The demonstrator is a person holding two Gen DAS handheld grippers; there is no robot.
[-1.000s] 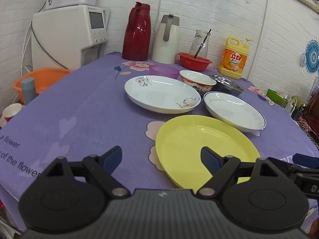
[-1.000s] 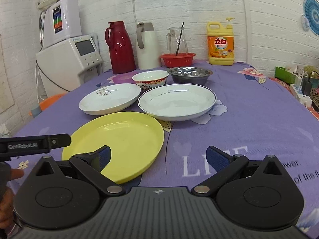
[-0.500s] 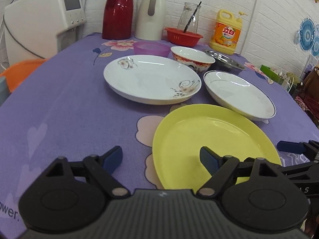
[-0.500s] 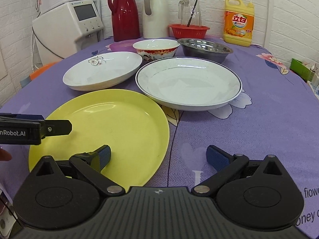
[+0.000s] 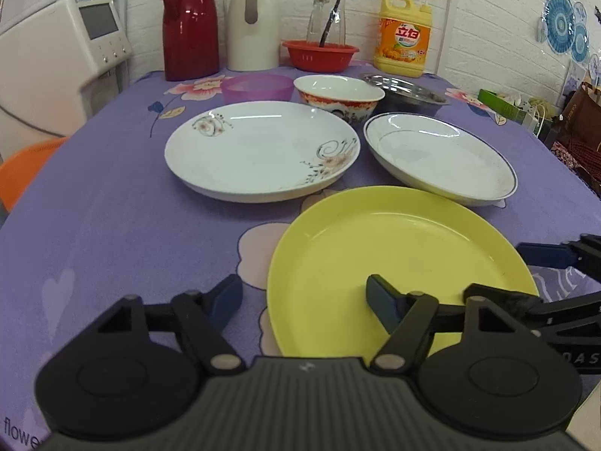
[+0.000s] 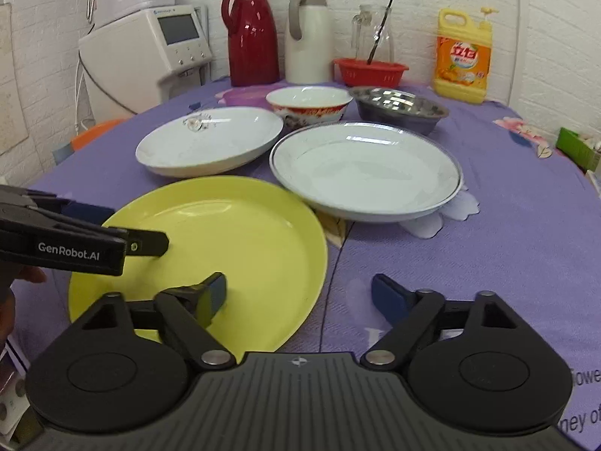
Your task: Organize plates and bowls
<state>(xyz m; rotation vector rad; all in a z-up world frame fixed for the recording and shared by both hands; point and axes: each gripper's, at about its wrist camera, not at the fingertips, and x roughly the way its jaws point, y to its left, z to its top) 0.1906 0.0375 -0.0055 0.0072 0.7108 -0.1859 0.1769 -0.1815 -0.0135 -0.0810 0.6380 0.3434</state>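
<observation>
Left gripper [image 5: 304, 298] and right gripper [image 6: 298, 295]: fingers spread wide, empty, straddling opposite rims of the yellow plate [image 5: 394, 263] at the tabletop [image 5: 112, 225] near edge.

Bare purple bench [image 5: 112, 225] left of the left tongs [image 5: 304, 298], with passing room out to the edge. Straight ahead, blocked by the yellow plate [image 5: 394, 263] under both tongs' inner fingers, then the flowered white plate [image 5: 259, 150] and the rimmed white plate [image 6: 366, 171] just beyond, bowls [image 6: 310, 107] behind. Open cloth right of the right tongs [image 6: 298, 293].
</observation>
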